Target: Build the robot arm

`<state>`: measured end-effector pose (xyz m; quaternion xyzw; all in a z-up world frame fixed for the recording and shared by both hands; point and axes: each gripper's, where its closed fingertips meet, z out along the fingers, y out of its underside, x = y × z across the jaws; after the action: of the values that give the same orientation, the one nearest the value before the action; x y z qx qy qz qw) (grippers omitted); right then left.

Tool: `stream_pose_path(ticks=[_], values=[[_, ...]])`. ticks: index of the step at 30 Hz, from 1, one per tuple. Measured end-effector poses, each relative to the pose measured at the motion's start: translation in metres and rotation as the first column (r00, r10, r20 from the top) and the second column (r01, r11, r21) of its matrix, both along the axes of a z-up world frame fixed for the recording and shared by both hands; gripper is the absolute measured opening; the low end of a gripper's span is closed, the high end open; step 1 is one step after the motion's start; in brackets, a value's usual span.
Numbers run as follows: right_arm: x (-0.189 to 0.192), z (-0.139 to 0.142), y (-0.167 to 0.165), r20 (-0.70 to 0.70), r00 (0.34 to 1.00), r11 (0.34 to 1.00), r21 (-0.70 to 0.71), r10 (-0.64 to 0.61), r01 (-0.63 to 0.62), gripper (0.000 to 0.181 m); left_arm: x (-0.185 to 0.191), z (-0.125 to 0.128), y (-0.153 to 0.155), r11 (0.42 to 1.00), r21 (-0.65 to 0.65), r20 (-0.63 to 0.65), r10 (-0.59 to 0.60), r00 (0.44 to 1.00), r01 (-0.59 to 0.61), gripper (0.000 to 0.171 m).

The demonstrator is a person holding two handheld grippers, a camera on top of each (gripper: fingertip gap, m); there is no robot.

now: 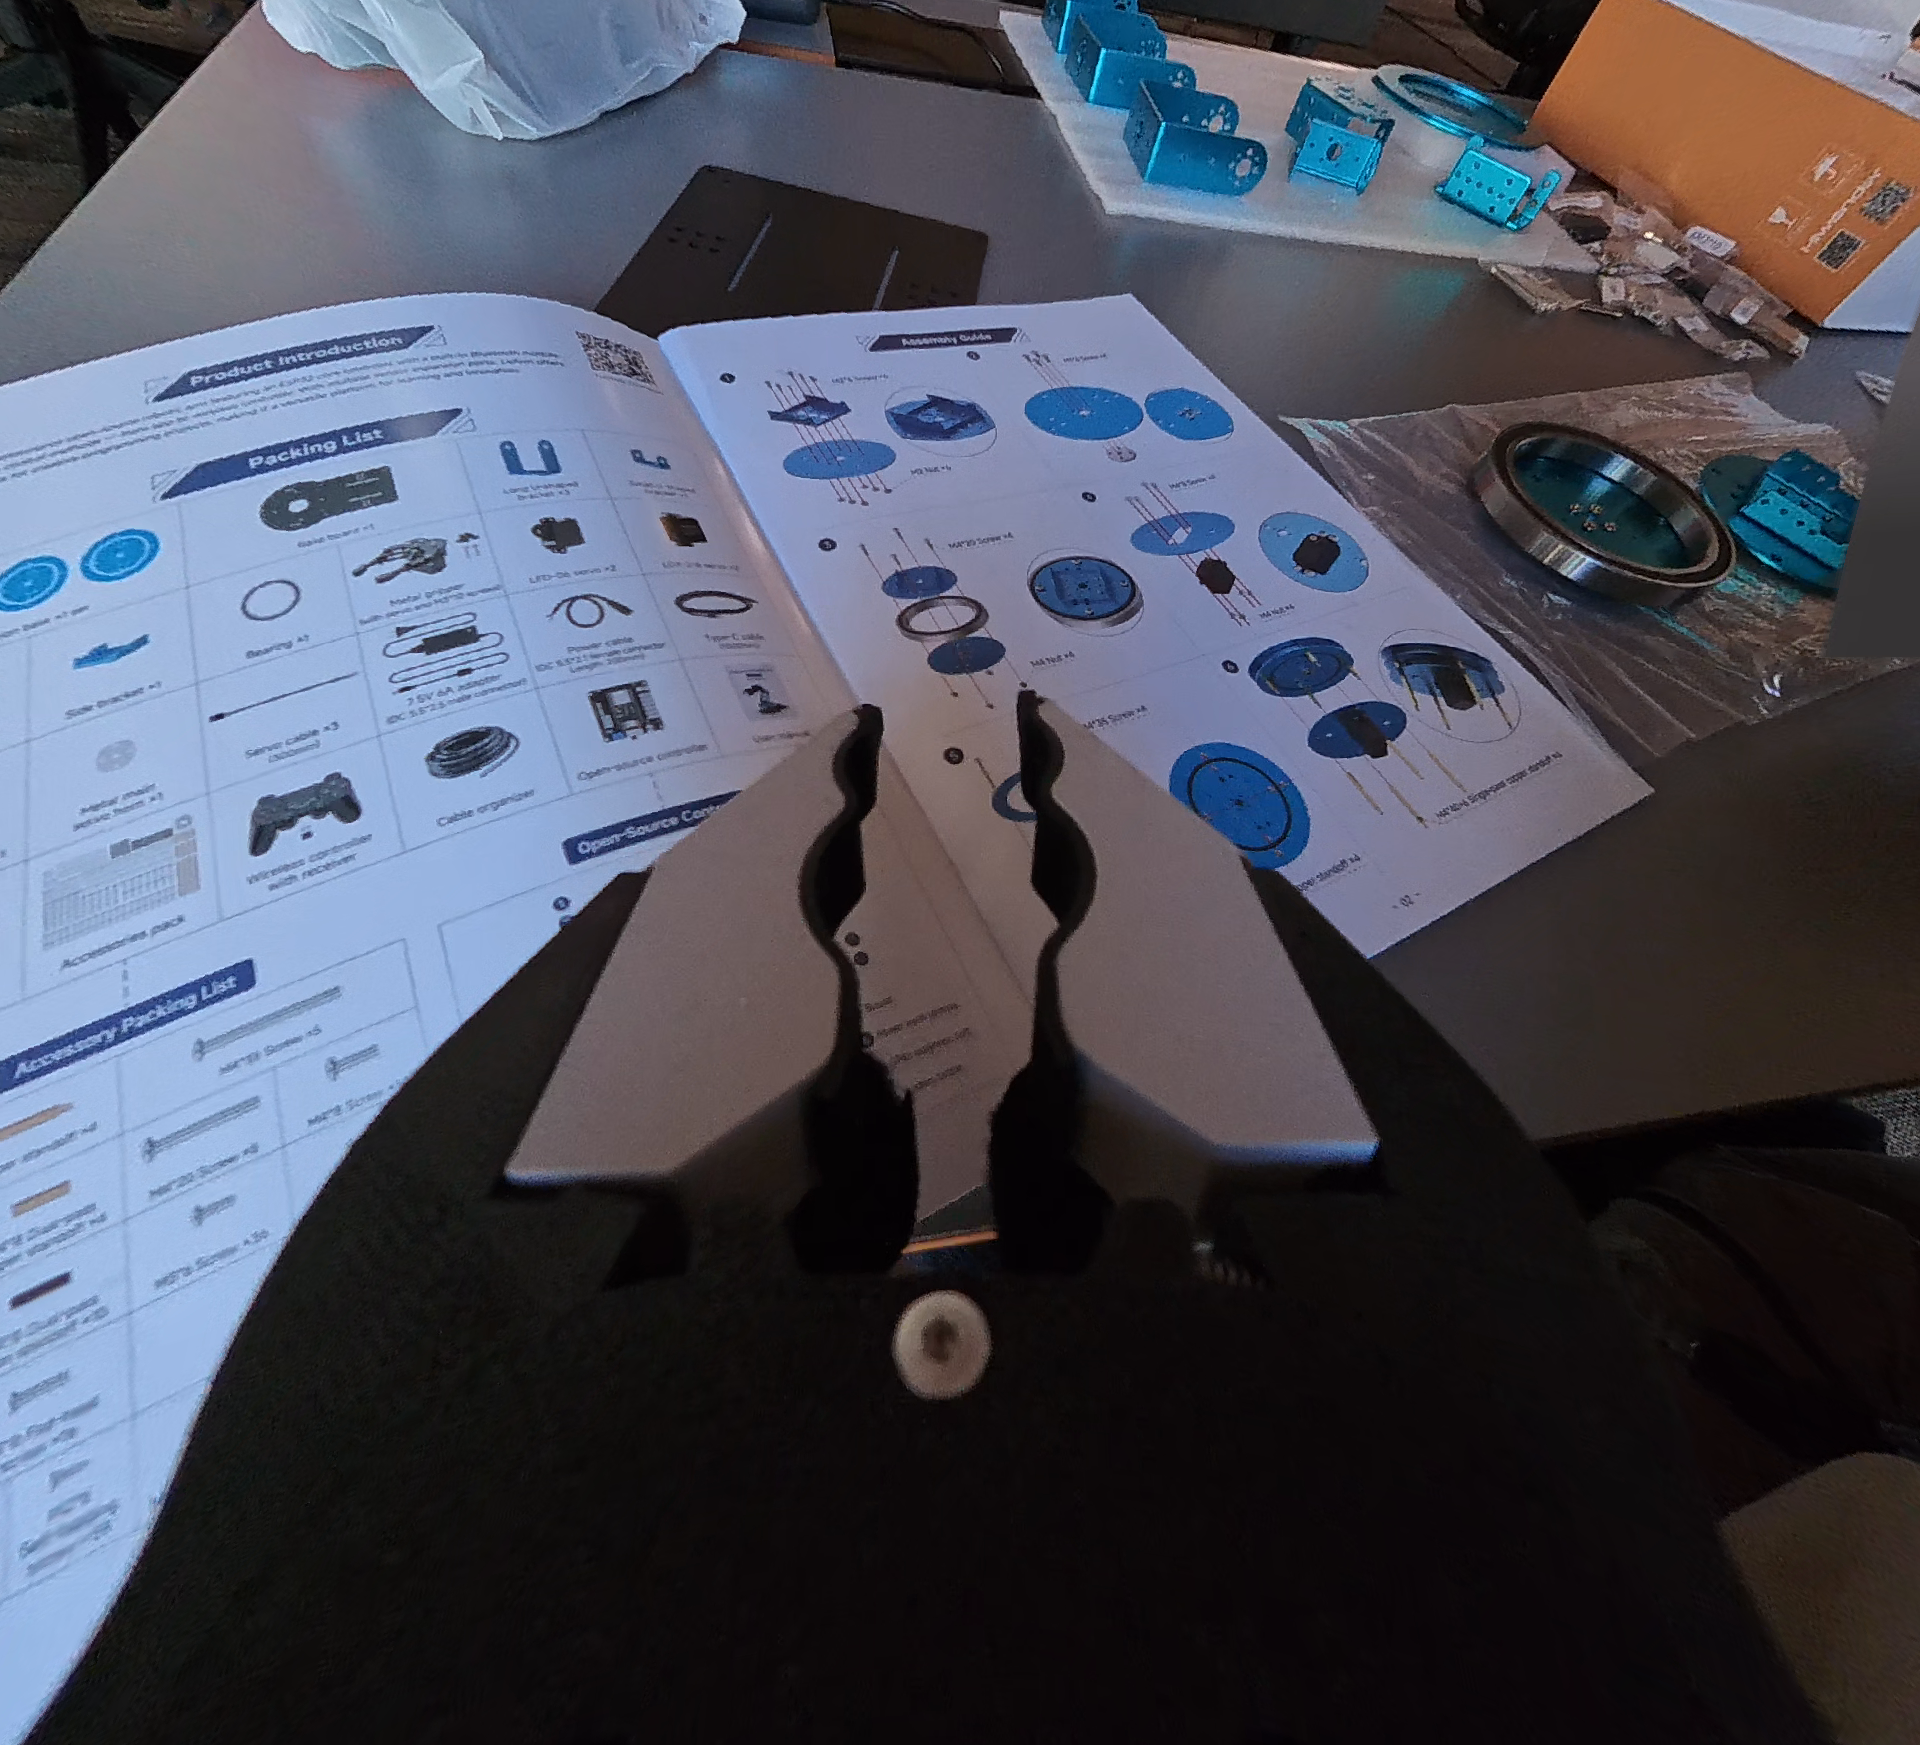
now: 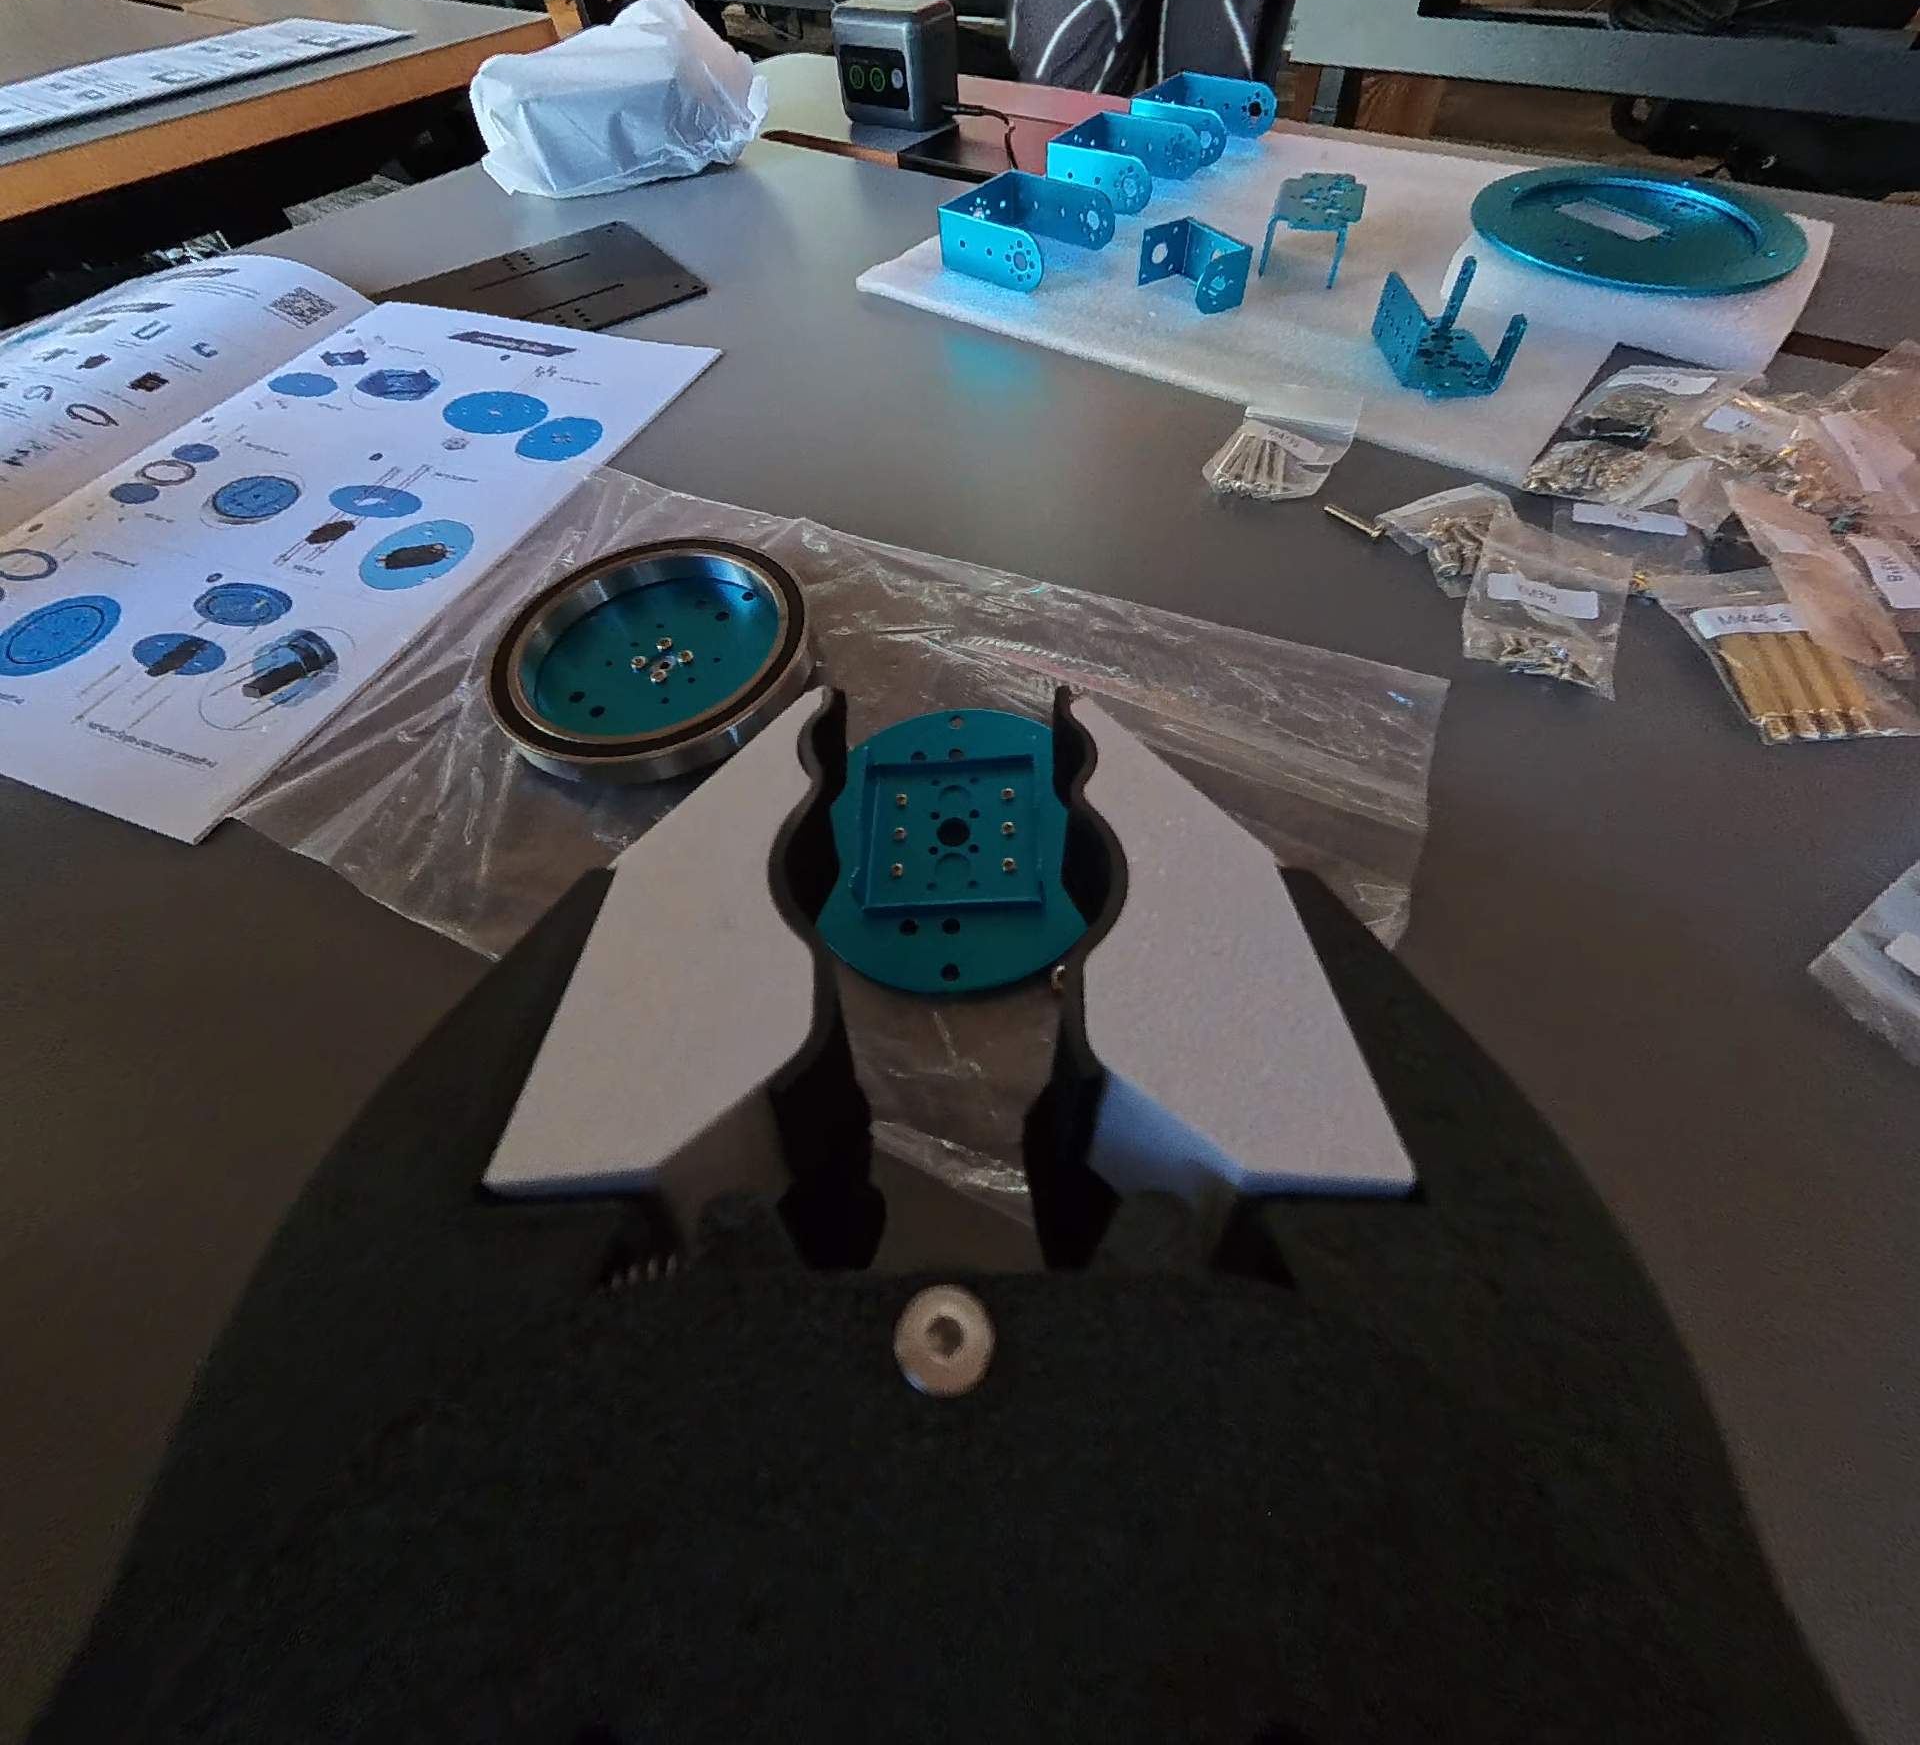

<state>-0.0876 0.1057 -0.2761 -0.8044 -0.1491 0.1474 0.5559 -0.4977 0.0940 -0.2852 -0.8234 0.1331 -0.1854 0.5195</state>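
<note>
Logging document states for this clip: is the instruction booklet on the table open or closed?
Open. The instruction booklet lies flat on the table, two facing pages spread, under the left gripper.

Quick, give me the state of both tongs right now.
Left tongs: open, empty, over the open manual.
Right tongs: open, holding nothing, either side of the blue round plate on the plastic sheet.

Both grippers [image 1: 951, 708] [image 2: 940, 708]: blk body, grey fingers, silver screw.
</note>
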Motion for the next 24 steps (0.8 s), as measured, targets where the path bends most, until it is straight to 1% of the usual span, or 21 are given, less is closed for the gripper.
stream_pose_path(ticks=[4,8,10,12,16,18,21,24], values=[[-0.002,-0.001,-0.001,0.016,1.000,1.000,-0.003,0.008,-0.008,0.037,0.004,0.004,-0.003,1.000,0.006,0.009,-0.002,1.000,0.002,0.027],[-0.001,-0.001,-0.002,0.040,0.999,1.000,0.011,-0.001,0.000,0.035,0.017,0.010,-0.010,1.000,0.008,0.021,-0.022,1.000,0.022,0.027],[0.003,-0.001,-0.005,0.080,0.997,1.000,0.022,-0.009,0.007,0.035,0.023,0.013,-0.014,0.999,0.013,0.025,-0.030,0.999,0.030,0.027],[0.013,-0.005,-0.011,0.149,0.988,0.999,0.023,-0.028,0.025,0.023,0.029,0.015,-0.017,0.999,0.011,0.030,-0.034,0.999,0.033,0.027],[0.013,-0.010,-0.016,0.176,0.984,1.000,0.005,-0.014,0.013,0.019,0.040,0.024,-0.023,0.999,0.020,0.038,-0.046,0.998,0.045,0.027],[0.014,-0.018,-0.014,0.212,0.977,0.999,-0.037,0.000,0.008,0.016,0.043,0.029,-0.026,0.999,0.032,0.020,-0.045,0.999,0.044,0.027],[0.014,-0.037,-0.008,0.260,0.964,0.989,-0.148,0.053,-0.015,0.017,0.043,0.038,-0.032,0.998,0.055,0.001,-0.033,0.999,0.033,0.027],[0.016,-0.048,-0.001,0.273,0.959,0.975,-0.220,0.072,-0.010,0.018,0.039,0.043,-0.039,0.998,0.063,-0.005,-0.010,1.000,0.010,0.027]])
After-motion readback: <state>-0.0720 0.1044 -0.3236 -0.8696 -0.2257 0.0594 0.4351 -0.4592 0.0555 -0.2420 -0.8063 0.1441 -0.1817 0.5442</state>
